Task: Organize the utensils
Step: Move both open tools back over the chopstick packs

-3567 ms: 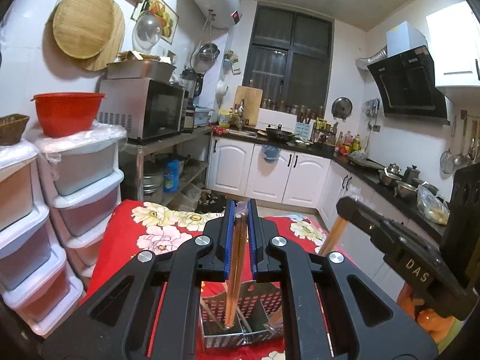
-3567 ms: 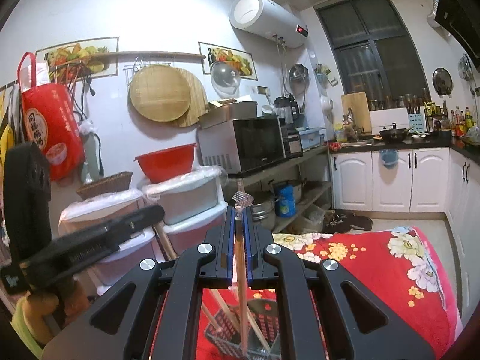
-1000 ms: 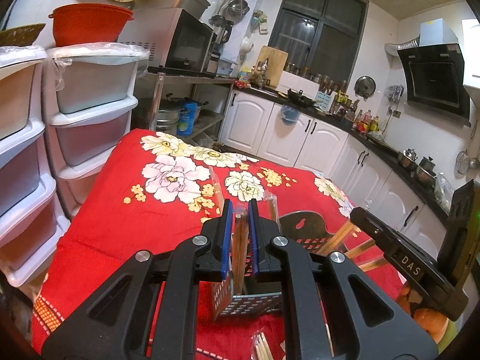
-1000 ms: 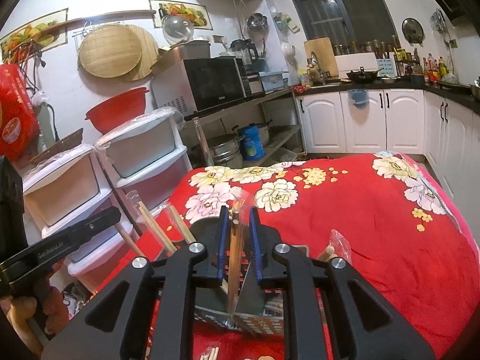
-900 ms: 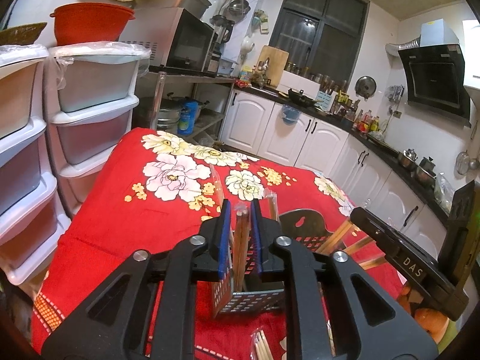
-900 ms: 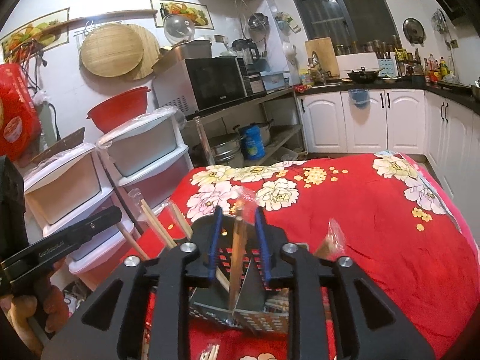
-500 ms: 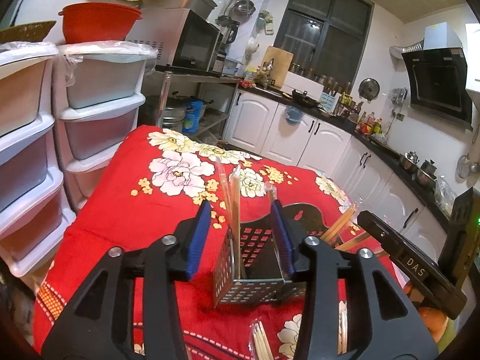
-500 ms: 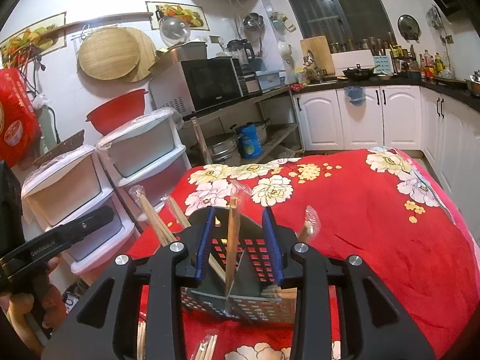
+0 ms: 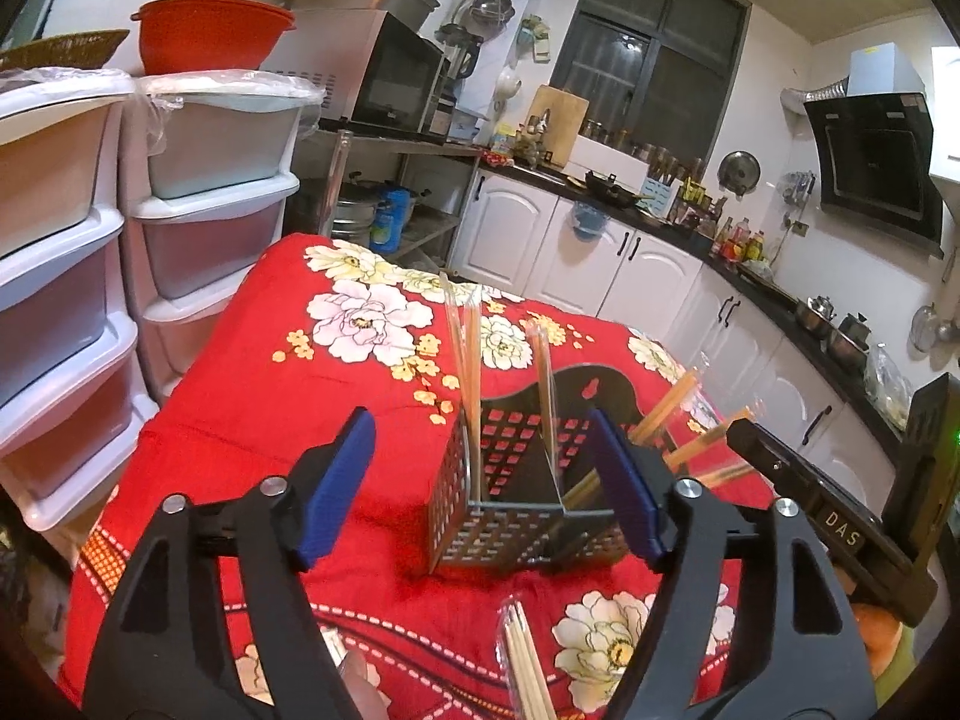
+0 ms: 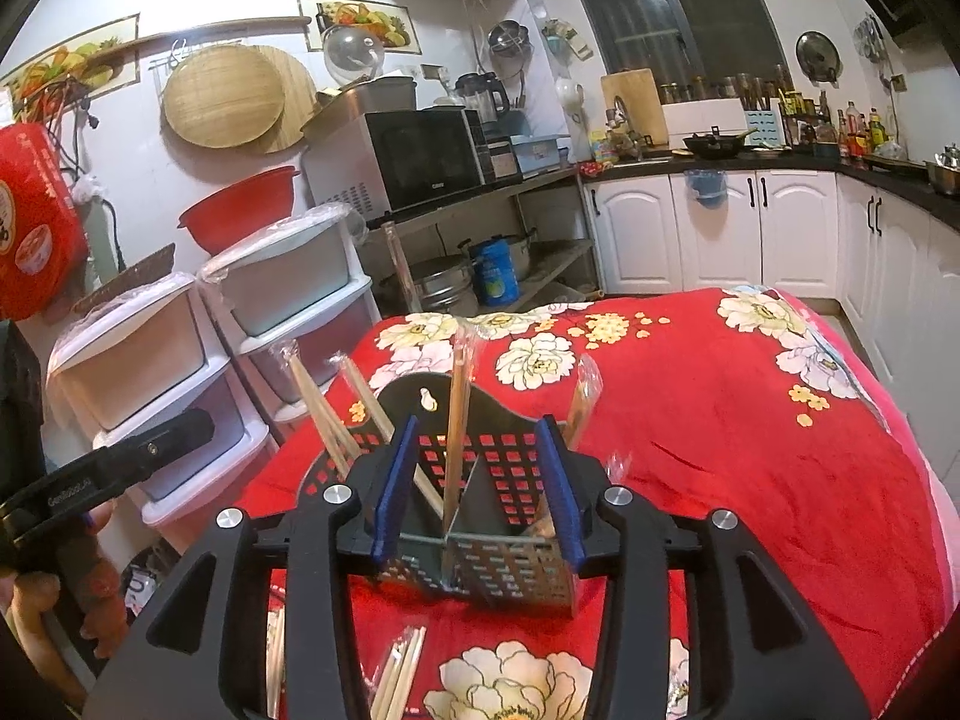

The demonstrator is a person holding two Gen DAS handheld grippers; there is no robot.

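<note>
Chopsticks in clear wrappers stand upright in the perforated metal holder, which sits on the red flowered cloth of the worktop straight ahead of the left tool. Seen from the left wrist, that tool's blue pads stand wide apart, one to each side of the holder and touching nothing; its jaws have just been opening, and the wrapped pair ahead stands free in the holder's near-left compartment, clear of both pads. A second wrapped pair rises beside the holder's middle divider. More pairs lean out to the right of the holder, toward the black body of the right tool at the right edge. Just below the left tool's pads, another wrapped bundle lies flat on the cloth. Stacked plastic drawers stand to the left.

From the right wrist, the right tool is likewise released, its pads parted at about the holder's width; its jaws have just been opening too. One wrapped pair stands between them in the holder, upright and untouched by either pad. Other pairs lean out to the left, and one leans right. Loose wrapped chopsticks lie on the cloth beneath the tool. At the left edge the left tool shows, held in a hand.
</note>
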